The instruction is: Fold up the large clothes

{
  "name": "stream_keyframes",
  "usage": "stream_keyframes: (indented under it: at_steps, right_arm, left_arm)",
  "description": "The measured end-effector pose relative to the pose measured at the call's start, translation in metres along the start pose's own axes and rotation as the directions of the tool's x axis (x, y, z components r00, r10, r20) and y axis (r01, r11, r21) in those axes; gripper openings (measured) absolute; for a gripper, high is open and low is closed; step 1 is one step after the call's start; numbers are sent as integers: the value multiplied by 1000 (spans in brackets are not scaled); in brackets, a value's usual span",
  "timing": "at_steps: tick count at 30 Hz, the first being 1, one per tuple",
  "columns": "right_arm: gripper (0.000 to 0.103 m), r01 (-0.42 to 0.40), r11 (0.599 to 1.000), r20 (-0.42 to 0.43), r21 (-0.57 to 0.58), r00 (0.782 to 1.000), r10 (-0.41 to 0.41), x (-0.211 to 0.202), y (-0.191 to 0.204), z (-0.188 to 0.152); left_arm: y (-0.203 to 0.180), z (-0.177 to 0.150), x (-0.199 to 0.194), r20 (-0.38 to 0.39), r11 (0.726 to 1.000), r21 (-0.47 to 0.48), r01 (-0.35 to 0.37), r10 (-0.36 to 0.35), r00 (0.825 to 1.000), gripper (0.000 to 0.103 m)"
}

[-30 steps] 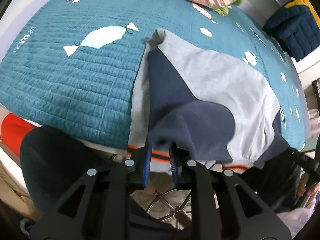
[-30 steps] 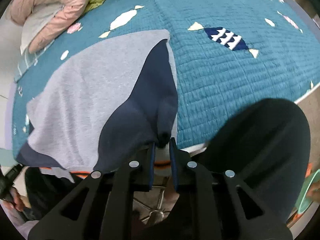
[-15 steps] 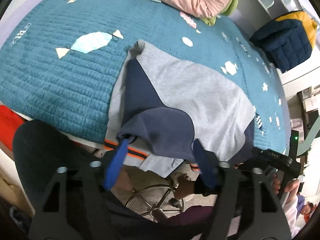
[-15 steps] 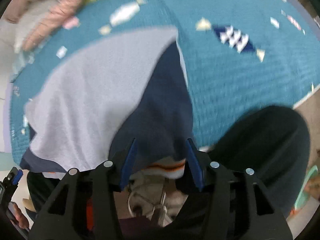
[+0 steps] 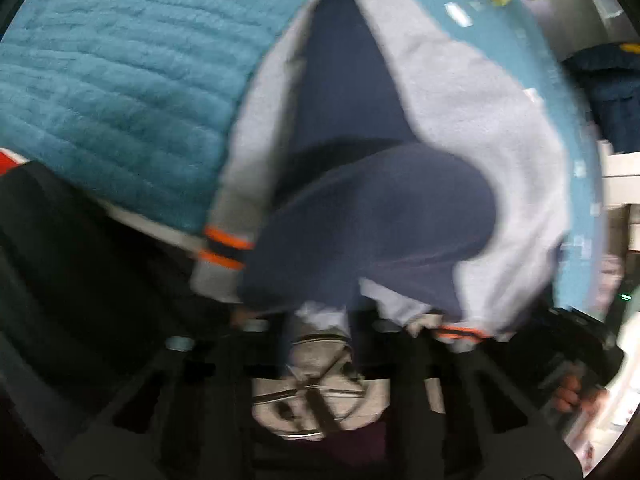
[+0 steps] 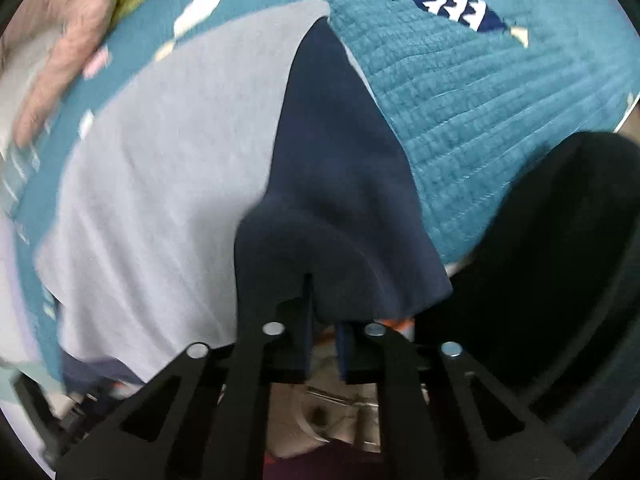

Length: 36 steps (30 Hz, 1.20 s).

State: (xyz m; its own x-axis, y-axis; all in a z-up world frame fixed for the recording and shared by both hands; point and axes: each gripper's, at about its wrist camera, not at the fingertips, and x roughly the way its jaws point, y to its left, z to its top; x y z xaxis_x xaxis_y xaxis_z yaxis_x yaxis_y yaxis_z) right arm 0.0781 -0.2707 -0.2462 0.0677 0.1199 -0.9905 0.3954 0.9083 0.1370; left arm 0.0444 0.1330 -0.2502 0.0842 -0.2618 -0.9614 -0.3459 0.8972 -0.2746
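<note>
Both tools, seemingly, under sweatshirt [image 6: 168, 184] hem.

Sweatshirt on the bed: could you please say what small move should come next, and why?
Probably raise the navy hem and carry it up the quilt: the sweatshirt overhangs the near edge, and the right gripper looks closed on that hem.
</note>
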Motion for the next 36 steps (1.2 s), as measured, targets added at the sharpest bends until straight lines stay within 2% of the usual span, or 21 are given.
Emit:
stream_keyframes:
  at_steps: [1, 2, 5, 7, 9, 10, 11, 12, 13, 14, 15, 16, 21, 24, 27, 30, 31, 32, 34, 35, 36]
  right_arm:
    - [3, 5, 1000, -30, 21, 1000, -4, 3, -5, -7]
    - [3, 23, 999, -60, 27, 998, -21, 8, -9, -13]
    - [0, 62, 997, -107, 46, 993, -57, 21, -18, -21]
    - [0, -9, 999, -119, 47, 993, 14, 16, -17, -18]
    - [4, -43, 999, -113, 17, 993, 44, -1, -10, -16]
    - [8, -49, 999, -99, 0, 994, 48, -11, -7, -16]
    - [18, -55, 998, -71, -24, 996, 53, -25, -4, -16]
    - [30, -56, 998, -41, -42, 998, 55, -36, -4, -15]
    - [37, -53, 996, 2, -65, 999, 54, -50, -1, -12]
    - [50, -48, 995, 43, -85, 998, 51, -62, 1, -6]
    - [57, -44, 994, 67, -97, 996, 51, -69, 3, 0]
    - [58, -39, 993, 94, -109, 994, 50, -75, 4, 10]
    - [59, 0, 992, 165, -124, 986, 21, -82, 2, 67]
    - [59, 44, 989, 196, -140, 980, -16, -74, 3, 96]
    - [60, 55, 985, 185, -162, 982, -24, -56, 14, 125]
    - [60, 70, 982, 129, -177, 991, -48, -27, 17, 155]
    - [60, 80, 980, 108, -180, 992, -62, -15, 18, 163]
    - [60, 93, 980, 90, -174, 993, -78, -3, 19, 169]
    - [56, 110, 984, 93, -143, 991, -97, 3, 18, 172]
    - [38, 82, 987, 111, -137, 992, -66, 1, 21, 173]
    - [16, 79, 987, 129, -140, 990, -60, -3, 24, 173]
  left_arm:
    - [3, 0, 2, -14, 999, -2, -39, 39, 999, 8]
    - [6, -1, 3, -24, 999, -7, -40, 39, 999, 7]
    - [14, -2, -2, -37, 1000, -19, -4, 3, 999, 8]
    - [13, -3, -12, -48, 1000, 15, 1, 0, 999, 8]
    - [13, -2, -29, -57, 999, 42, 23, -20, 998, 17]
    - [10, -1, -41, -43, 998, 58, 38, -35, 998, 25]
    - [8, 2, -55, -20, 996, 79, 41, -39, 999, 40]
    - [6, 6, -65, 6, 994, 104, 37, -38, 999, 50]
    - [2, 12, -77, 40, 991, 130, 30, -35, 999, 63]
    - [-2, 19, -85, 67, 989, 144, 30, -40, 997, 63]
    - [-6, 30, -91, 83, 987, 155, 39, -53, 995, 63]
    - [-8, 40, -92, 88, 987, 156, 45, -60, 994, 63]
    - [-29, 109, -85, 155, 990, 139, 10, -32, 987, 62]
    - [-41, 144, -64, 140, 988, 150, -36, 15, 990, 54]
    - [-53, 160, -48, 148, 979, 192, -63, 34, 988, 54]
    - [-55, 171, -20, 108, 980, 176, -91, 72, 992, 54]
    - [-53, 176, -9, 88, 983, 155, -95, 82, 993, 53]
    - [-50, 178, -1, 72, 985, 137, -101, 92, 993, 46]
    - [-45, 181, 6, 62, 992, 77, -104, 100, 993, 37]
    - [-43, 180, 4, 72, 993, 58, -99, 95, 993, 23]
    - [-43, 181, 0, 78, 996, 44, -82, 78, 994, 17]
